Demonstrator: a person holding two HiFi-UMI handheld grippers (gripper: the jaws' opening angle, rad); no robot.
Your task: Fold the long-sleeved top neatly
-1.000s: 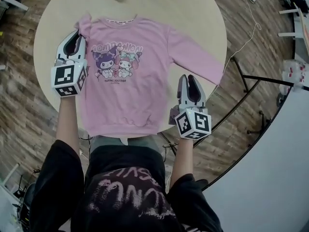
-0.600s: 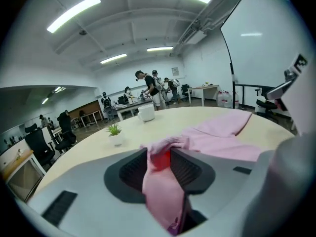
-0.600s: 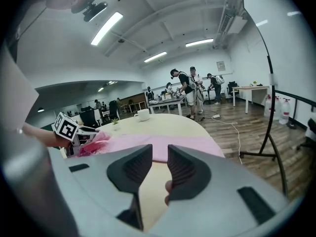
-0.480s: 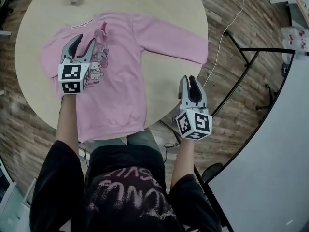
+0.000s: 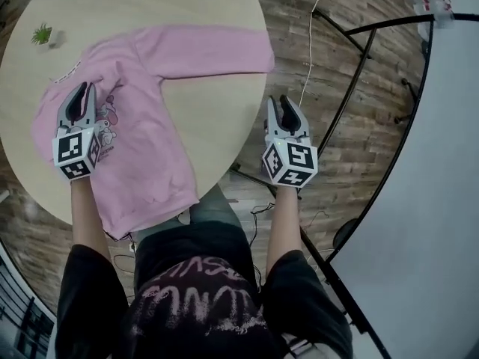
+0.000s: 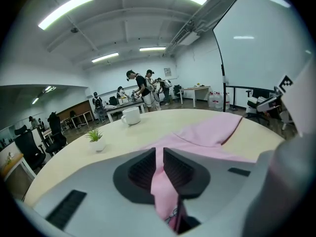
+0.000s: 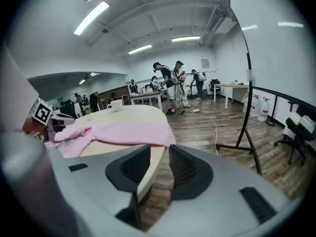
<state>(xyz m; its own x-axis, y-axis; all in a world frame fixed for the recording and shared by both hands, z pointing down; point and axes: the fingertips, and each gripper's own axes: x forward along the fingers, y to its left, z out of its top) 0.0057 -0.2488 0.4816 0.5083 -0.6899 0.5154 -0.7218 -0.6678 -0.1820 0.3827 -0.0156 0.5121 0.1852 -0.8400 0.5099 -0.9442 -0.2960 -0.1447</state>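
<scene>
The pink long-sleeved top [image 5: 142, 148] lies face up on the round table [image 5: 209, 118]. One sleeve [image 5: 209, 51] stretches flat toward the table's right edge. My left gripper [image 5: 78, 99] rests on the top's chest beside the cartoon print. Its jaws have just been closing and are shut on a raised fold of pink fabric [image 6: 162, 191]. Past the table's right edge my right gripper [image 5: 284, 105] hangs over the floor. Its jaws have just been opening and nothing is between them; in the right gripper view the gripper [image 7: 159, 169] frames the table edge, with the sleeve [image 7: 123, 132] beyond it.
A small potted plant [image 5: 43, 34] and a white mug [image 6: 131, 115] stand at the table's far side. A black metal frame [image 5: 352, 73] and a white cable [image 5: 310, 36] are on the wooden floor to the right. A white table [image 5: 441, 170] is at right. People stand in the background.
My left gripper stood open over the print and has now shut on a fold of the top. My right gripper has moved off past the table's right edge, jaws a little wider.
</scene>
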